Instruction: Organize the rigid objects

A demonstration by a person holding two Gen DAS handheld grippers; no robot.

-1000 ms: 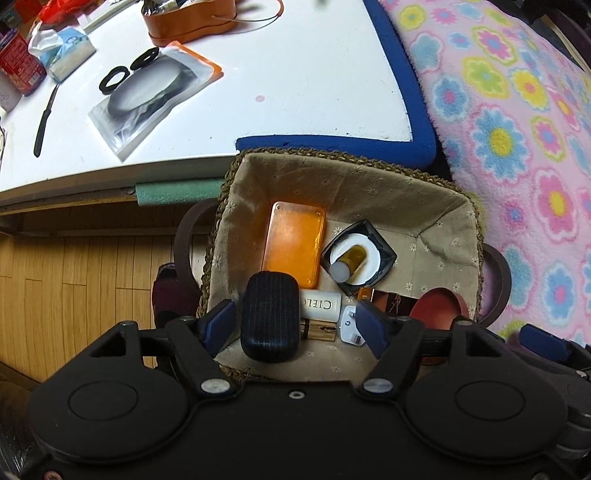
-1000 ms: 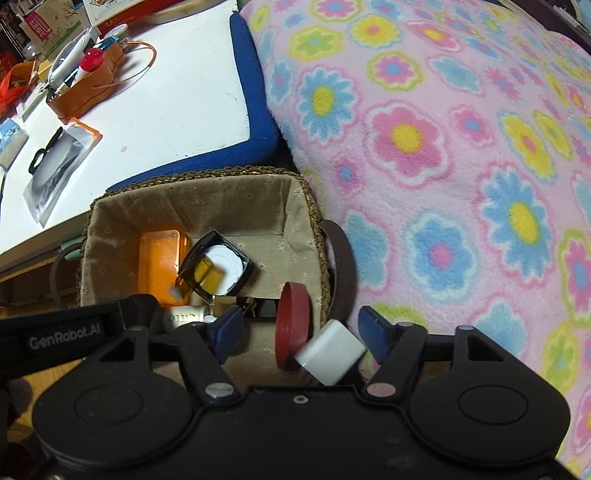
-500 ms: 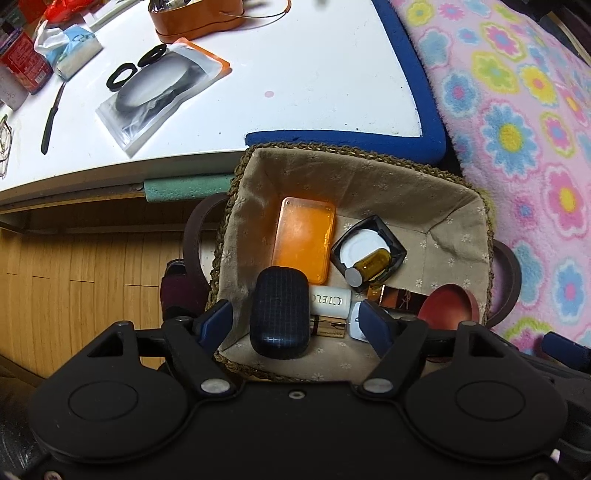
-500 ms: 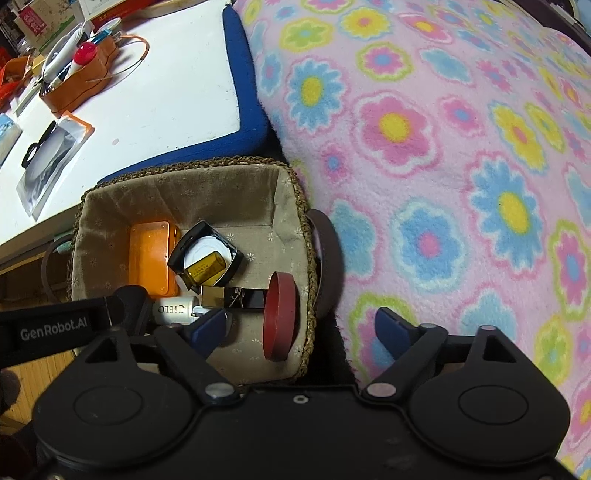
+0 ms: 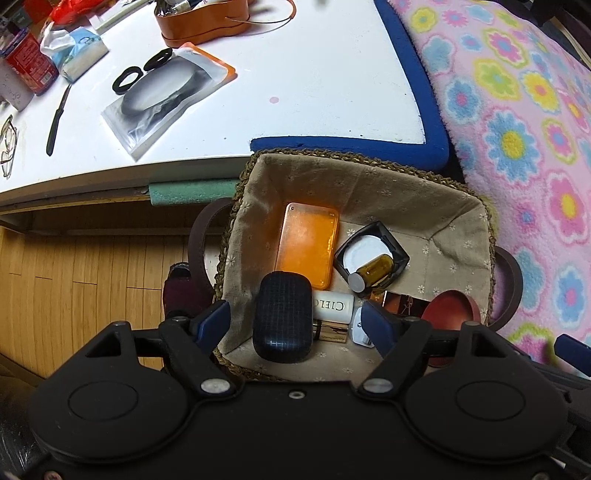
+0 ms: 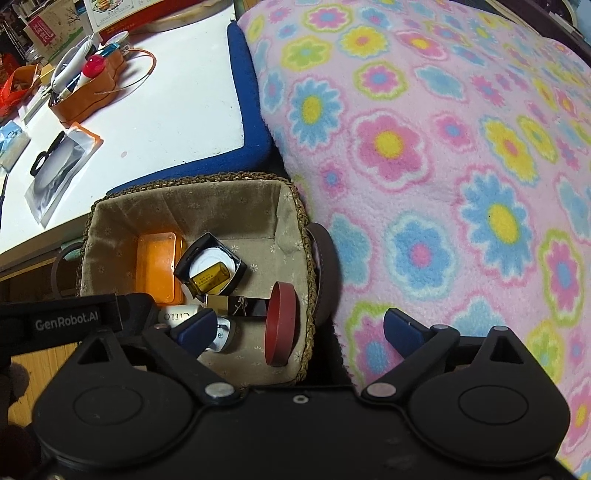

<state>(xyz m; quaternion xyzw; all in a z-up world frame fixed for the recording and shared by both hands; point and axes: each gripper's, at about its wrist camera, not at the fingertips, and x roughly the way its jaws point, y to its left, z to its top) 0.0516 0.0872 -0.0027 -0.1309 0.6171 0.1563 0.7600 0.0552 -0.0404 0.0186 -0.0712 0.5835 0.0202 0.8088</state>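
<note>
A woven basket [image 5: 332,153] with a cloth lining stands on the floor between table and bed. In it lie an orange case [image 5: 308,243], a black compact with an amber bottle [image 5: 373,269], a white tube [image 5: 332,306], a red round tin [image 5: 448,308] on edge, a white plug adapter [image 6: 221,332] and a dark blue ribbed case [image 5: 284,319]. My left gripper [image 5: 293,315] hangs over the dark case, its jaws opening and the pads clear of it. Over the basket's [image 6: 184,182] right rim my right gripper [image 6: 298,325] is opening wide, with nothing between the fingers.
A white table [image 5: 314,92] with a blue padded edge [image 5: 424,110] lies beyond the basket, bearing a plastic bag [image 5: 166,99], an orange pouch [image 5: 207,18] and a tissue pack. A pink floral blanket [image 6: 461,184] fills the right. Wooden floor [image 5: 92,277] is on the left.
The white adapter has left my right gripper and now lies in the basket; those jaws have spread wide. My left jaws have widened a little around the dark case.
</note>
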